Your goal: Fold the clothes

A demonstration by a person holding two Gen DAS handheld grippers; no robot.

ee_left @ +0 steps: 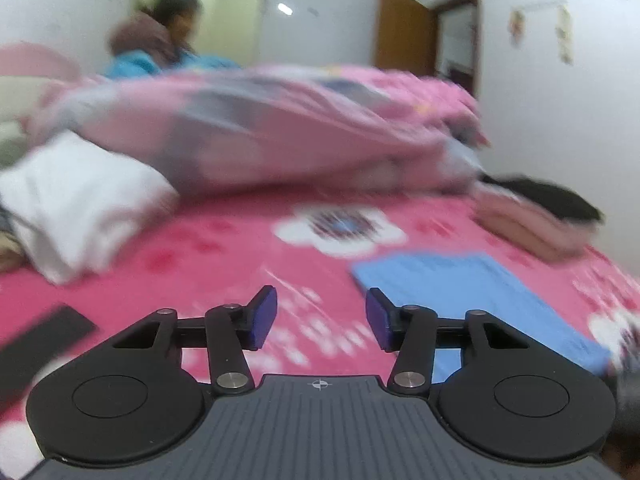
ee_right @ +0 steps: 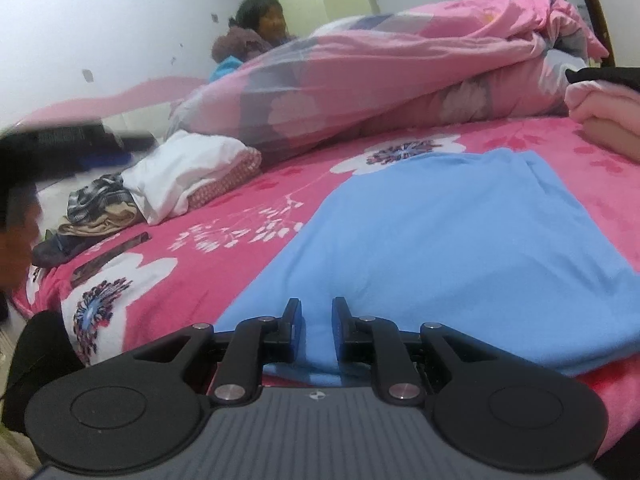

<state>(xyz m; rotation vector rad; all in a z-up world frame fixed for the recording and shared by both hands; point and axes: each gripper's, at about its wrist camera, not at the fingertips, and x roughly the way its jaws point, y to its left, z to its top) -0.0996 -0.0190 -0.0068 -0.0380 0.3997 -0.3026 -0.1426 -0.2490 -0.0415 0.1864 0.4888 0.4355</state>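
Note:
A light blue garment (ee_right: 460,240) lies flat on the pink flowered bedsheet (ee_right: 240,240). My right gripper (ee_right: 316,328) sits at its near edge, with a raised fold of the blue cloth pinched between the narrow-set pads. In the left wrist view the same blue garment (ee_left: 460,292) lies ahead and to the right. My left gripper (ee_left: 320,320) hovers over the bare sheet (ee_left: 200,264) beside it. Its jaws stand apart and nothing is between the blue pads (ee_left: 264,316). That view is blurred.
A bunched pink duvet (ee_right: 380,72) crosses the far side of the bed, and a person (ee_right: 260,20) sits behind it. White bedding (ee_right: 188,172) and a clothes pile (ee_right: 100,208) lie left. Folded pink cloth (ee_right: 608,112) sits at the right. A dark strip (ee_right: 112,256) lies on the sheet.

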